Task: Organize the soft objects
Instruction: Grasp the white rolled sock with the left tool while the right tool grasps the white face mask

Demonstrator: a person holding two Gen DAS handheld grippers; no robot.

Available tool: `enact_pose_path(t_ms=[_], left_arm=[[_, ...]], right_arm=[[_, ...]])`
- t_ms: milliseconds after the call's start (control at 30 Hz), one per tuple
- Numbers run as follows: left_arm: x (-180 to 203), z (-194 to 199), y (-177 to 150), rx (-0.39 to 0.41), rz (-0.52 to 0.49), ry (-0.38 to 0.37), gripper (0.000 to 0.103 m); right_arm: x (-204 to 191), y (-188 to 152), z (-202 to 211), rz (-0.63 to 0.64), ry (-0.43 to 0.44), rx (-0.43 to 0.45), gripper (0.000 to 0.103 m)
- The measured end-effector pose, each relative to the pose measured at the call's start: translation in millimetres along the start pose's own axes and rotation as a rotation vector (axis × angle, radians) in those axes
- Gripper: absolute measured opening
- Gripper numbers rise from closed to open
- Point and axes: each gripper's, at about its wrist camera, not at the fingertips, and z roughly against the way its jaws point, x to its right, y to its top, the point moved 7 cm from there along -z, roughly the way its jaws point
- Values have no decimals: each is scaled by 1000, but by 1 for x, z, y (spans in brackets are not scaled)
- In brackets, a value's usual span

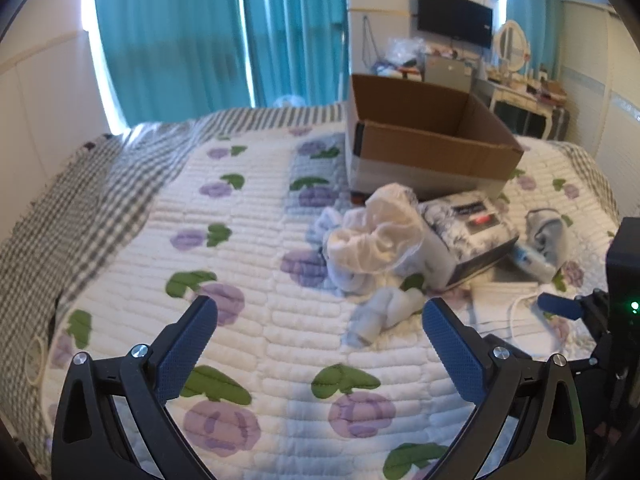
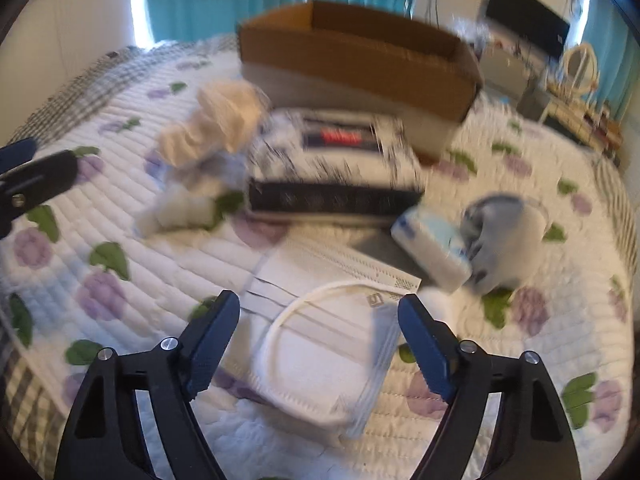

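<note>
Starting out: cardboard box [image 1: 424, 136] looks empty, socks [image 1: 384, 312], masks [image 2: 320, 344] etc all on bed; left gripper [image 1: 320, 320] & right gripper [image 2: 318, 320] both apart, holding nothing

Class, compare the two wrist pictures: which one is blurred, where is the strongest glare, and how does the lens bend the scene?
Right wrist view: motion blur smears the cardboard box and patterned package; the gripper's fingers stay sharp. Left wrist view: mostly crisp; daylight burns white along the curtain edge. Both views: fisheye curves the bed quilt, with dark corners.
</note>
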Motion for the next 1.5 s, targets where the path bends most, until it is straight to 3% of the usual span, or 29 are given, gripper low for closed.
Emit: enact_pose_path(t_ms=[300,333,367,433,467,533,567,700,767,900,1033,1200,1500], left_arm=[[15,-35,-11,-93,-19,-20,103],[18,-39,-13,-103,-27,-20,103],[20,-43,-16,-114,-37,-20,103],[24,-50,-22,-139,-59,-16,103],[26,-53,-23,-148,-67,-12,103],[30,-57,-23,-151,-83,-16,99],[32,-59,-22,-151,-87,-21,89],[43,-73,-19,-170,-114,-34,70],[47,-83,-20,-185,-130,-40,51],[59,-77,-24,-159,-176,-89,36],[62,-63,-26,-133,-221,-80,33],[52,-40,-21,-131,-174,-94,32],[52,34,40,26,-158,-117,32]], right_arm=[[0,-7,-29,1,59,-93,79],[-1,-8,-28,2,73,-91,68],[-2,-7,-27,2,81,-87,51],[-1,-3,-18,-3,89,-60,29],[0,-3,-15,-5,96,-52,21],[2,2,-7,-15,105,-25,17],[3,3,-4,-18,109,-15,16],[5,6,2,-32,135,-1,16],[4,5,3,-32,138,-2,16],[5,5,9,-32,130,8,16],[5,6,22,-26,118,27,16],[5,14,59,-21,105,81,16],[25,68,160,7,36,298,16]])
